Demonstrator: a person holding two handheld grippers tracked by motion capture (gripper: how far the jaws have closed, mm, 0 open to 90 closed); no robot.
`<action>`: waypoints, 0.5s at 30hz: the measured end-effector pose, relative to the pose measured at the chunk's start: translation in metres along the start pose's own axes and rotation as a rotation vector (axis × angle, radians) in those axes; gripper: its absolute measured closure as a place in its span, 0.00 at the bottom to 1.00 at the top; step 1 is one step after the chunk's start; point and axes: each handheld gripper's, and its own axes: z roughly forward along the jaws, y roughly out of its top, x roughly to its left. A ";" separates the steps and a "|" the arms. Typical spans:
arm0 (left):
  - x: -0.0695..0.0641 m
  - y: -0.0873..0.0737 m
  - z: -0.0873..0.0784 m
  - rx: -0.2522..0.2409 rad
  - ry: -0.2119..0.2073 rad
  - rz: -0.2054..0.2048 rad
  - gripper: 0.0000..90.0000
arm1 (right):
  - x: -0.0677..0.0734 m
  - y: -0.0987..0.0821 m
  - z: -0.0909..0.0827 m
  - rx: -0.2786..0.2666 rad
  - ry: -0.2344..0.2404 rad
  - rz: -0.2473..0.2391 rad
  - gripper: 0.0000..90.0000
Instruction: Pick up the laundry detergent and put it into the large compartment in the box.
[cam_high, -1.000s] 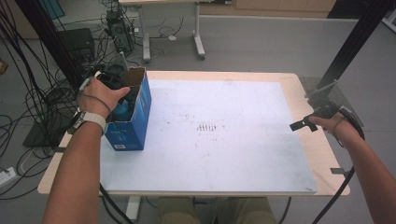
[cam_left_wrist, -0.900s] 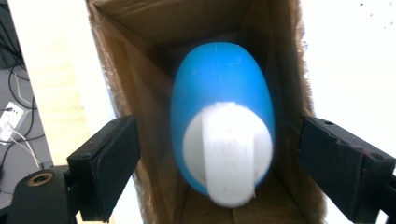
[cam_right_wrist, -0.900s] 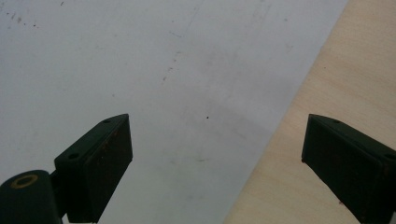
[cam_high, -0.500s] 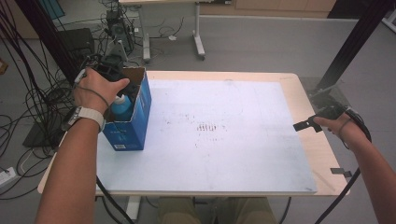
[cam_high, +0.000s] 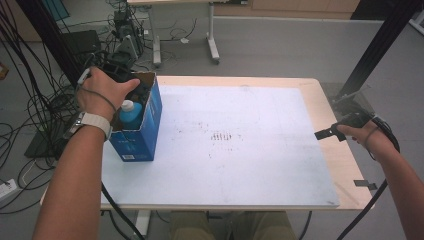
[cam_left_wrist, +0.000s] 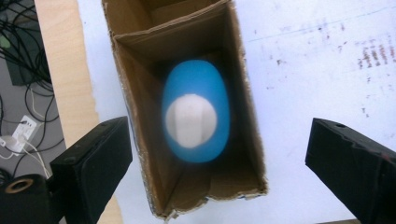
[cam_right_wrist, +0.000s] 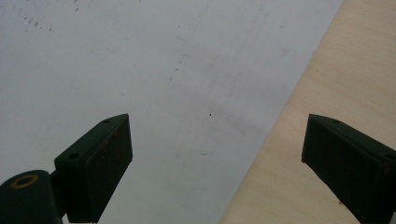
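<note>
The bottle (cam_left_wrist: 196, 116) stands upright in the box (cam_high: 142, 131) at the surface's (cam_high: 260, 170) nine o'clock; the left gripper (cam_left_wrist: 219, 168), its jaws just opened wide, hangs above, letting go. The right gripper (cam_right_wrist: 217, 163) idles at three o'clock, jaws wide and empty.

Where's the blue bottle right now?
The bottle stands upright inside the open cardboard box at the table's left edge in the high view. It sits directly below the left gripper, whose jaws have just been opening and are apart, clear of it.
</note>
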 end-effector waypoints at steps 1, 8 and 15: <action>-0.002 0.000 -0.001 -0.001 -0.005 -0.001 0.07 | 0.000 0.000 0.000 0.000 0.000 -0.002 0.09; -0.013 0.000 -0.007 -0.001 -0.037 -0.032 0.05 | 0.001 -0.001 -0.002 -0.001 0.001 -0.004 0.09; -0.021 0.000 -0.012 -0.018 -0.081 -0.050 0.05 | 0.003 -0.002 -0.004 -0.005 0.001 -0.010 0.09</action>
